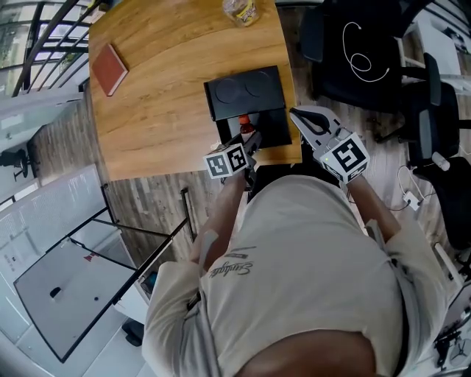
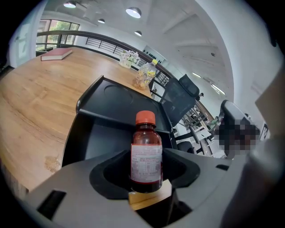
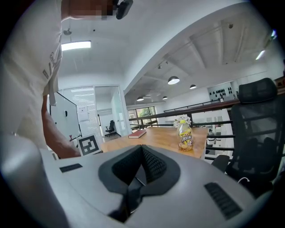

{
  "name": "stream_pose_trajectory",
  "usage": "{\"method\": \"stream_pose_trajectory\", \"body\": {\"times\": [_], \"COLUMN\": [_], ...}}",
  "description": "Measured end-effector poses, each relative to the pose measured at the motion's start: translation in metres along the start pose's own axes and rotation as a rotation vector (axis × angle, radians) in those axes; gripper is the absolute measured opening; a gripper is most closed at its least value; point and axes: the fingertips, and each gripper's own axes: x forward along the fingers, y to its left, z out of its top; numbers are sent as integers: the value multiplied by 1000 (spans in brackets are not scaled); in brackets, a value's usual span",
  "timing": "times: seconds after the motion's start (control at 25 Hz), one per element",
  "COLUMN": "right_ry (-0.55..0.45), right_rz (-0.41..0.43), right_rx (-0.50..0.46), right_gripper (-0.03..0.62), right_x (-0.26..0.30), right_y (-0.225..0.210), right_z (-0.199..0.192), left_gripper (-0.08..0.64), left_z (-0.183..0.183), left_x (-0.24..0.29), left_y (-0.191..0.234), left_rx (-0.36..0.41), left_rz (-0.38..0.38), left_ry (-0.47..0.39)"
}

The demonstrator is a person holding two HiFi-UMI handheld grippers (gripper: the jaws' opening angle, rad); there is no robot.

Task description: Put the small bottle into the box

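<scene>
A small brown bottle [image 2: 146,156] with an orange cap and a white label stands upright between the jaws of my left gripper [image 2: 147,178], which is shut on it. In the head view the bottle [image 1: 245,128] hangs over the near part of the open black box [image 1: 274,131] at the table's front edge, with the left gripper [image 1: 246,143] just below it. The box's lid [image 1: 245,90] lies open behind, showing two round recesses. My right gripper [image 1: 303,116] hovers off the table's right edge beside the box, shut and holding nothing; its jaws [image 3: 140,171] meet.
On the wooden table [image 1: 162,88] a red book [image 1: 110,68] lies at the far left and a clear bottle with yellow contents [image 1: 241,10] stands at the far edge. Black office chairs [image 1: 368,59] stand to the right. A whiteboard [image 1: 81,287] leans at the lower left.
</scene>
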Motion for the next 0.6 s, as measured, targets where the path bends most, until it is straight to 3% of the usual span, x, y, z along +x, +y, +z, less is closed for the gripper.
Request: {"method": "stream_pose_trajectory", "body": {"times": [0.44, 0.6], "right_ry": [-19, -36], "right_rz": [-11, -29], "right_rx": [3, -1], "right_gripper": [-5, -5], "right_x": [10, 7], "right_y": [0, -3], "right_z": [5, 8], "left_gripper": [225, 225], "left_z": [-15, -14], "left_x": [18, 18], "left_y": [15, 22], "left_rx": [-20, -21], "left_rz": [14, 51], "left_ry": [63, 88]}}
